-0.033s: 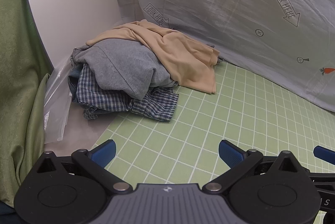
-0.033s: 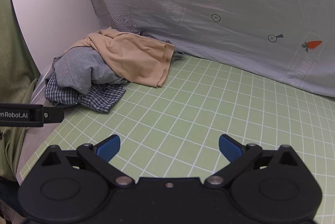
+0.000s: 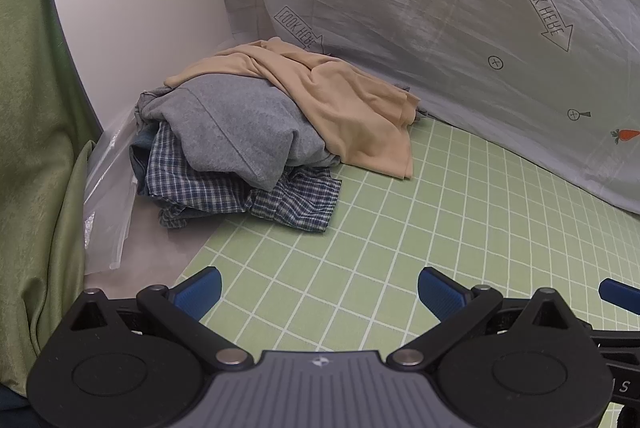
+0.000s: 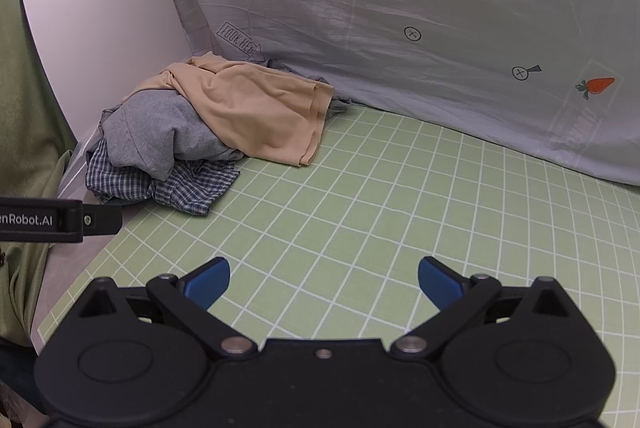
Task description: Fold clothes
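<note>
A crumpled pile of clothes lies at the back left of the green grid mat (image 3: 440, 228). A beige garment (image 3: 340, 104) drapes over the top, a grey sweatshirt (image 3: 240, 128) sits under it, and a blue plaid shirt (image 3: 224, 192) lies at the bottom. The right wrist view shows the same pile: beige garment (image 4: 260, 108), grey sweatshirt (image 4: 160, 132), plaid shirt (image 4: 180, 188). My left gripper (image 3: 320, 292) is open above the mat, short of the pile, holding nothing. My right gripper (image 4: 324, 284) is also open and empty, farther right.
A grey sheet (image 3: 440, 48) printed with carrots and arrows hangs behind the mat. A white panel (image 3: 140, 8) and a green curtain (image 3: 36, 148) close off the left side. A clear plastic bag (image 3: 108, 196) lies beside the pile.
</note>
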Available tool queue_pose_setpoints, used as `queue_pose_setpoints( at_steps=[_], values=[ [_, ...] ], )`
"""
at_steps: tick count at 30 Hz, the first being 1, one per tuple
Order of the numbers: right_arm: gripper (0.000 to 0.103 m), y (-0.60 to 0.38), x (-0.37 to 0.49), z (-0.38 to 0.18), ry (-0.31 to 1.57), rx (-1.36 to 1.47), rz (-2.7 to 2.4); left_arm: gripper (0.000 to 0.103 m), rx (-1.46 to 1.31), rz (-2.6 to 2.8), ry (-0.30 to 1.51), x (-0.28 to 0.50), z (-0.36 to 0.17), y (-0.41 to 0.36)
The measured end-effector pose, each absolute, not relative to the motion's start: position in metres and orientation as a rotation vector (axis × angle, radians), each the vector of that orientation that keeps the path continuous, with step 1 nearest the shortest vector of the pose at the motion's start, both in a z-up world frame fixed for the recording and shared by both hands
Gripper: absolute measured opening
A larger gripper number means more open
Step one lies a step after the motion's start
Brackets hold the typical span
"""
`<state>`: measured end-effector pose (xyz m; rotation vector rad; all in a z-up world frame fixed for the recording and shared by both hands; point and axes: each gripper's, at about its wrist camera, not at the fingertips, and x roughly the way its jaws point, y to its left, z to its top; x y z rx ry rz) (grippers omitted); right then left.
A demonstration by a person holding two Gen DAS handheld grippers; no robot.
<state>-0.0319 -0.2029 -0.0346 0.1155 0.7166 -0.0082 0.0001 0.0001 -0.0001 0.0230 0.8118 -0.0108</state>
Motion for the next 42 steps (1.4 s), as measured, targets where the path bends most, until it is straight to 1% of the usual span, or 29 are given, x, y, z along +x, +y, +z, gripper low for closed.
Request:
queue_pose_setpoints(
  at_steps=[42],
  values=[
    [0.102,-0.2045,-0.0311,-0.0334,0.713,0.117,-0.015,0.103,0.022,-0.01,0.818,0.0022,0.0001,0.0036]
  ],
)
